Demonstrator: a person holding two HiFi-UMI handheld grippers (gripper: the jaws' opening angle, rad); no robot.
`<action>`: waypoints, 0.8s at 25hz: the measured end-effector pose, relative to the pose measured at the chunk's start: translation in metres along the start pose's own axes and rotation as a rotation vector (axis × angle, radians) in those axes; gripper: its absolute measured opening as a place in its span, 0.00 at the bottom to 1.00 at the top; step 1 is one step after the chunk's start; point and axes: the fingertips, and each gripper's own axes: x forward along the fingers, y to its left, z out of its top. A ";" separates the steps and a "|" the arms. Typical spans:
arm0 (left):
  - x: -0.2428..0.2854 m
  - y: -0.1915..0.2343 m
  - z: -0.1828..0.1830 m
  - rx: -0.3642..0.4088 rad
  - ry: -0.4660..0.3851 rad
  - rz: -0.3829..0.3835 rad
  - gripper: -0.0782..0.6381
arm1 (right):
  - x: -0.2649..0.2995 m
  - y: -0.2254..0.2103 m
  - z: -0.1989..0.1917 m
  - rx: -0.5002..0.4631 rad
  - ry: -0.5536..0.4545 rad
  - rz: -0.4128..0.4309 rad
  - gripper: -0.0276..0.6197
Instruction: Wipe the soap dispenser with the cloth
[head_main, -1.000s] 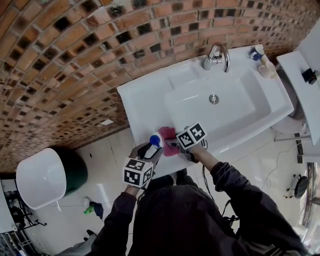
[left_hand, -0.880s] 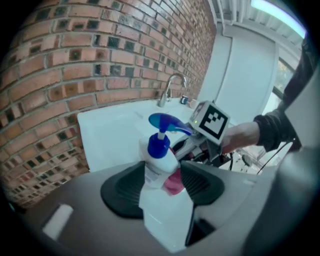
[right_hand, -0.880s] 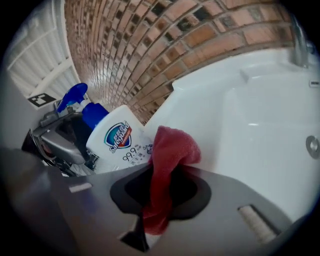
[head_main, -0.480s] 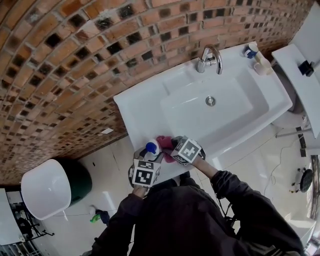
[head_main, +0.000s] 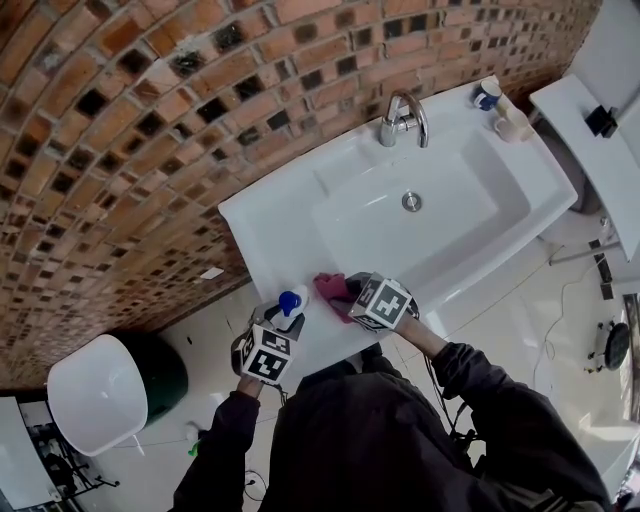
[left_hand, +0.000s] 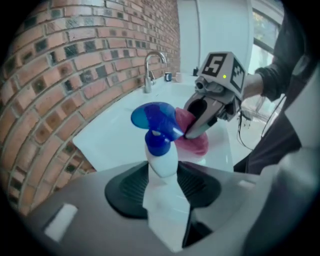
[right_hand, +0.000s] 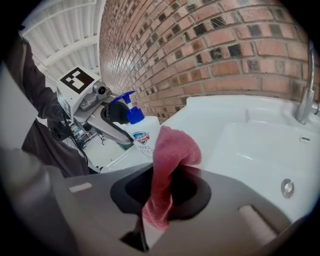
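Left tongs, just closing, clamp one soap dispenser; right tongs pinch one cloth.

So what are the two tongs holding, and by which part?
The left tongs, jaws just closing, clamp the soap dispenser by its white body under the pump. The right tongs pinch the pink cloth by one end.

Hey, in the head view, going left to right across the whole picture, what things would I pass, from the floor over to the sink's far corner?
White-topped bin → soap dispenser → pink cloth → faucet → cup.
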 end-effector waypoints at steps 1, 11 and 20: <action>0.000 0.001 -0.001 0.029 0.001 -0.011 0.36 | -0.001 -0.003 0.000 0.013 -0.003 0.000 0.14; 0.002 0.002 -0.003 0.344 -0.015 -0.157 0.36 | -0.047 0.018 0.090 -0.043 -0.200 0.277 0.14; 0.005 0.003 -0.003 0.480 -0.024 -0.229 0.36 | 0.003 0.001 0.038 0.131 -0.011 0.309 0.14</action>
